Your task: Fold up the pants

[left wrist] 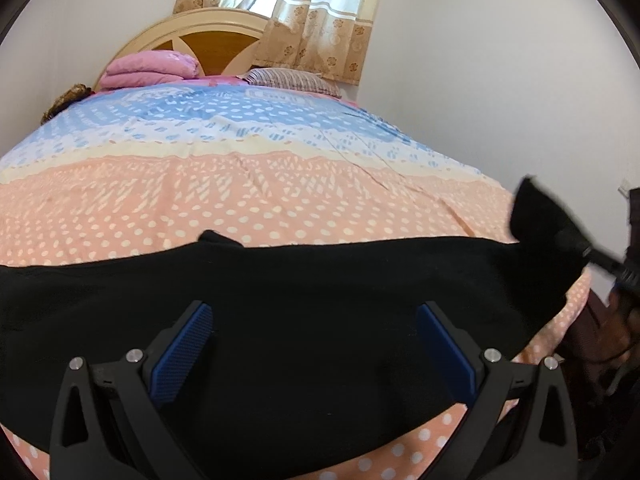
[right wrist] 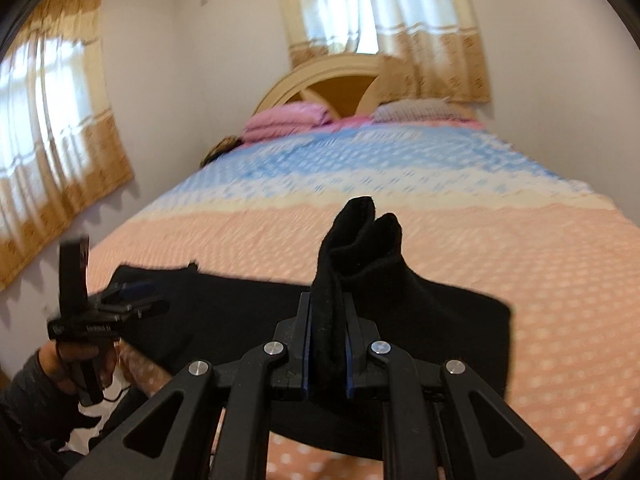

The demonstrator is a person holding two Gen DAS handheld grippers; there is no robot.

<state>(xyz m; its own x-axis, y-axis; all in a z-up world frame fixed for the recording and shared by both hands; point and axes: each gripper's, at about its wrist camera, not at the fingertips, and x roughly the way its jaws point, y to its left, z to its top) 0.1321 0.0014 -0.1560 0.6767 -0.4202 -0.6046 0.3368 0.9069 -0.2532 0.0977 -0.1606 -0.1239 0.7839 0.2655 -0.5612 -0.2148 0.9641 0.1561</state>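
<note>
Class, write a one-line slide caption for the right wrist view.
Right gripper shut on a lifted bunch of the black pants over the dotted bedspread; left gripper at far left.

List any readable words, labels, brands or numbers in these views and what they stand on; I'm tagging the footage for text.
None can be read.
Left gripper: pale marks on its black body, too blurred to read.
Black pants, bedspread, curtains: only plain fabric, dots and flower patterns, no lettering.
Right gripper: no markings visible.

Black gripper (left wrist: 312, 312) frames, blue pads (left wrist: 188, 352), silver screws, seemingly grey sleeve (right wrist: 28, 392).
</note>
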